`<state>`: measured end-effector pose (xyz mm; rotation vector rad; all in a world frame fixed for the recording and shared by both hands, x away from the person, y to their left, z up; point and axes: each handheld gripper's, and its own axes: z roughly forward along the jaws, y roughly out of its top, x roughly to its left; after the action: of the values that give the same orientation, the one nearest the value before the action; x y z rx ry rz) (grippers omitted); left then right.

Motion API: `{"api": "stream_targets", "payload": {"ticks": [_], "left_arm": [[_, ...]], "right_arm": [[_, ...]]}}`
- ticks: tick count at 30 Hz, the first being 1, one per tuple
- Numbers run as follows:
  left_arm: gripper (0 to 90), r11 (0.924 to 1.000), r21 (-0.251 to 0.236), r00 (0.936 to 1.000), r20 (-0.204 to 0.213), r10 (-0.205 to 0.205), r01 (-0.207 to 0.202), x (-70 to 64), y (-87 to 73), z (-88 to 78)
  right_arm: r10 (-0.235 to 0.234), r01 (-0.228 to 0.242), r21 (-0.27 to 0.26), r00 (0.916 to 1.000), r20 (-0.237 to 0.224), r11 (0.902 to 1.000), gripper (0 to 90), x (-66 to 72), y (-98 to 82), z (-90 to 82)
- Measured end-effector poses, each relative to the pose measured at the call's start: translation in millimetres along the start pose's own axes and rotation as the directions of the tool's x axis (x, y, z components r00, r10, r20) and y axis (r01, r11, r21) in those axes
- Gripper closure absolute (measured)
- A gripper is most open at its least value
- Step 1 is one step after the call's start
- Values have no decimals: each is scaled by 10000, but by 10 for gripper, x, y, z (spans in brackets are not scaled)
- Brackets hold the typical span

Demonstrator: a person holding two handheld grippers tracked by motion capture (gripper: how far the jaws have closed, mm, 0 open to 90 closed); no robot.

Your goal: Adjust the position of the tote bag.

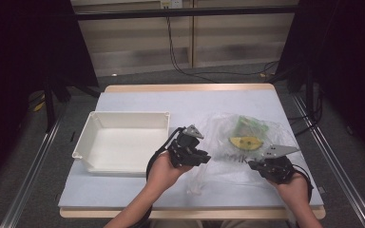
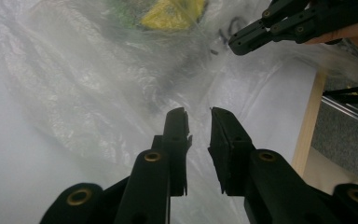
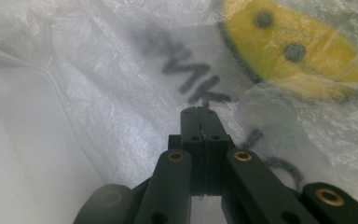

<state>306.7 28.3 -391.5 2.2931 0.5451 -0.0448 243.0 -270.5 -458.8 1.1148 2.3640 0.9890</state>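
The left gripper (image 2: 198, 112) hovers with jaws slightly parted, grasping nothing, over the clear plastic bag (image 1: 228, 142), while the right gripper (image 3: 199, 111) pinches the bag's film just ahead.

Black printed lettering on the clear plastic bag (image 3: 121, 93): partial, strokes reading roughly "MK" in the right gripper view (the letters run on under a fold and blur out). The high view has the same print as small dark marks on the bag's near side, illegible there. A yellow patch with two dark dots (image 3: 289, 51) shows through the film; no words on it.
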Motion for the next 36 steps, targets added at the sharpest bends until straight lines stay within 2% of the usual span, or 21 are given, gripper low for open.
{"api": "stream_targets", "payload": {"ticks": [1,2,5,7,9,11,13,15,16,21,23,24,27,32,36], "left_arm": [[775,10000,-20,10000,-6,-27,27,-19,3,9],[779,9997,157,9998,-15,197,-197,-20,8,7],[808,9999,59,9999,65,118,-119,-56,6,31],[813,9996,199,9997,138,220,-222,-72,13,28],[817,9998,-12,9996,203,210,-209,-97,8,51],[825,9996,133,9995,207,247,-250,-120,13,58],[829,9975,454,9984,226,526,-536,-135,23,68],[832,9985,308,9986,284,436,-444,-155,12,102],[833,9981,323,9981,337,521,-532,-160,8,117],[836,9959,681,9977,346,577,-600,-204,-8,172],[837,9967,611,9978,430,507,-532,-213,-27,217],[845,9956,701,9973,438,597,-626,-213,-30,228],[850,9944,884,9978,381,545,-577,-216,-52,278],[856,9904,1226,9977,315,602,-637,-195,-91,369],[857,9896,1361,9988,192,447,-470,-143,-120,414]], "right_arm": [[-37,37,22,10000,-21,10000,900,5,2,6],[-8,9,35,10000,-18,10000,900,14,5,11],[-37,37,46,10000,-85,10000,900,34,16,29],[-74,75,54,9999,-122,10000,900,45,20,35],[-114,115,36,9999,-120,9999,900,51,25,38],[-69,70,25,9999,-129,10000,900,52,29,34],[-78,78,-24,9999,-93,10000,900,45,31,29],[-36,35,-35,10000,-83,10000,900,42,30,23],[15,-15,-22,10000,-71,10000,900,44,30,18],[55,-56,-92,10000,-42,9999,900,29,40,9],[82,-83,-109,10000,-37,9999,900,22,44,8],[56,-56,-96,10000,-24,9999,900,19,46,12],[99,-99,-89,10000,-11,9999,900,4,48,1],[211,-206,-315,9997,143,9993,900,-58,68,-58],[323,-309,-466,9990,302,9984,900,-128,89,-118]]}}
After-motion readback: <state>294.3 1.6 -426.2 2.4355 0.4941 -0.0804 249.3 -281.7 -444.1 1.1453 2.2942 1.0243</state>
